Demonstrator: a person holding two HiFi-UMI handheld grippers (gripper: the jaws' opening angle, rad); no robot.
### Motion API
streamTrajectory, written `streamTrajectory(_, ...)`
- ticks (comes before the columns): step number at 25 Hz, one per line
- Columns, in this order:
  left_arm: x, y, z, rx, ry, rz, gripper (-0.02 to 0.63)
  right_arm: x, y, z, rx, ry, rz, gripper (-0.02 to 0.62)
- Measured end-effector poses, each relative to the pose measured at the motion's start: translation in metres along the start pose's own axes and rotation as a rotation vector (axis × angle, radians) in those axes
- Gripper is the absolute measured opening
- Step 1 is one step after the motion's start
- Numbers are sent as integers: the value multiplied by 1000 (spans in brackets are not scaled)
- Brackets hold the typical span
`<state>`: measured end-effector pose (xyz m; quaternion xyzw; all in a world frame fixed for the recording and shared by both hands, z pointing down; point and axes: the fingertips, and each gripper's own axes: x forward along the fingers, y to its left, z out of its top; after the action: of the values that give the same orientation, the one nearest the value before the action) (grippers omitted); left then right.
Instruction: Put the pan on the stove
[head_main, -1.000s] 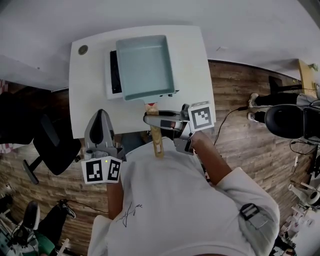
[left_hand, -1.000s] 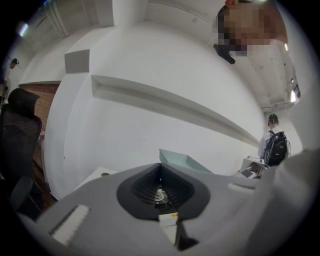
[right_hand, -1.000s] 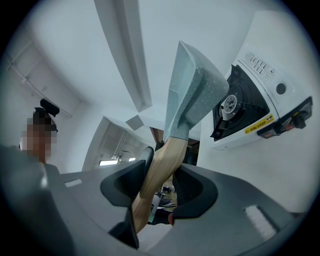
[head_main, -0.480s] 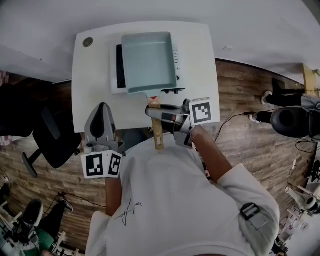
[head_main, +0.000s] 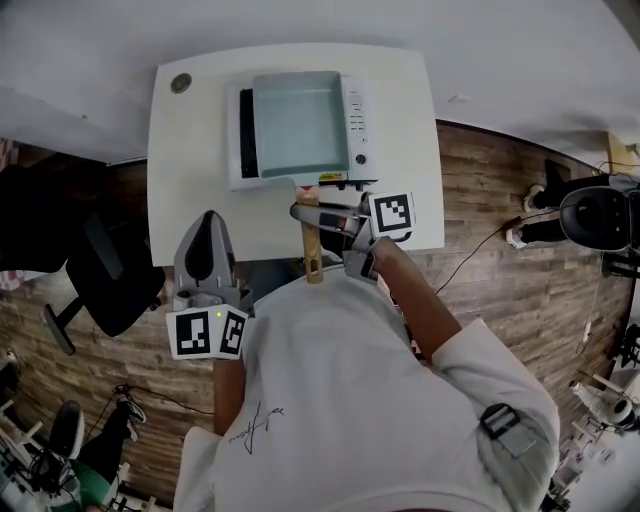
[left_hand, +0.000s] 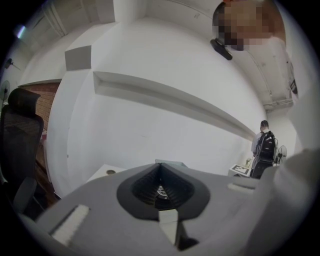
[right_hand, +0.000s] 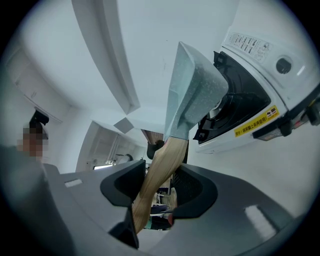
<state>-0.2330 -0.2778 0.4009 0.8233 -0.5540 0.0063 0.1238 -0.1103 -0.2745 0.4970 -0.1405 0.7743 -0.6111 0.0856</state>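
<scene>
Two hand-held grippers showed in the head view above a person's white shirt (head_main: 340, 400); a white table (head_main: 190, 160) filled the upper centre of the frame, over a wooden floor (head_main: 480, 200). On the table sat a white stove (head_main: 358, 125); a pale blue-green square pan (head_main: 298, 125) lay over its dark top, leaving a black strip bare along the left side; whether the pan rested on the surface could not be told. The pan's wooden handle (head_main: 311, 250) pointed toward the bottom of the frame, past the table's near edge; the right gripper (head_main: 310, 215), just right of centre, had its jaws clamped on that handle, part-way open around the wood. The left gripper (head_main: 205, 245), at lower left over the table's near edge, had its jaws closed together with nothing between them. A dark office chair (head_main: 100, 280) stood at the left edge.
</scene>
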Motion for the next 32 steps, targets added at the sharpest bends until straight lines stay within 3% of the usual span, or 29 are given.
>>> streamTrajectory(13,-9,13,-2,-3,13,32,7,18,-49,16,52,-9,-57,163)
streamTrajectory(20,-8,15,-4,-2,23,39,8,24,-57,18,91,-13,-30,163)
streamTrajectory(24,-12,14,-4,-9,24,60,6,20,-70,18,102,-6,-90,163)
streamTrajectory(32,-17,-4,0,-21,12,54,6,25,-71,24,68,-7,-52,170)
